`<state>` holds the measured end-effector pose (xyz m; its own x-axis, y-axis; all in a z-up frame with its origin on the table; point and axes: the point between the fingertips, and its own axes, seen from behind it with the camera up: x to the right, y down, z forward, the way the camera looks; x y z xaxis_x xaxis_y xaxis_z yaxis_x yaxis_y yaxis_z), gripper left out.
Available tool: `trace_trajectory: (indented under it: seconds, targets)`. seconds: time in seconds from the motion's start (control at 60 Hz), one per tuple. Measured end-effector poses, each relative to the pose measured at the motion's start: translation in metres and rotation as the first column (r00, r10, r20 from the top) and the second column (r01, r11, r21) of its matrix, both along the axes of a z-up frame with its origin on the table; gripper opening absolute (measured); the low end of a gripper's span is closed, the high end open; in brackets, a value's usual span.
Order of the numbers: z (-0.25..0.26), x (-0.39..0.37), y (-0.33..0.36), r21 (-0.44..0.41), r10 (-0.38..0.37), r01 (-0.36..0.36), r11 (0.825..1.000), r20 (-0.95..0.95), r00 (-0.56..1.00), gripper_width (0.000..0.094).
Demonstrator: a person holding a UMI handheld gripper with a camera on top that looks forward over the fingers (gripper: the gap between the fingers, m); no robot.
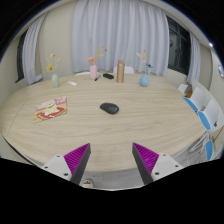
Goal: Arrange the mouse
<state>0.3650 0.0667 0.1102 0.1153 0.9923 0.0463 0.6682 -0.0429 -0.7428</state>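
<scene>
A dark mouse [109,108] lies on the light wooden oval table [150,115], near its middle. My gripper [113,160] is well short of it, above the table's near edge, with the mouse ahead and beyond the fingers. The fingers [76,160] with magenta pads stand wide apart and hold nothing.
A red and white booklet [50,108] lies to the left. At the table's far side stand small vases with flowers [53,74], [93,70], [144,76] and a brown cylinder [120,72]. Blue and white chairs [203,112] stand at the right. Curtains hang behind.
</scene>
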Motion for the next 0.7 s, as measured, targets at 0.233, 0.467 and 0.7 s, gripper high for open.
trace_trajectory:
  seconds: [0.233, 0.467, 0.7]
  targets:
    - [-0.028, -0.06, 0.013, 0.01, 0.024, -0.024, 1.0, -0.019, 1.0, 0.086]
    - [-0.059, -0.129, 0.021, 0.006, 0.013, -0.013, 1.0, -0.012, 1.0, 0.0859]
    - [-0.089, -0.199, 0.029, 0.014, 0.0, -0.001, 1.0, 0.009, 1.0, 0.0857]
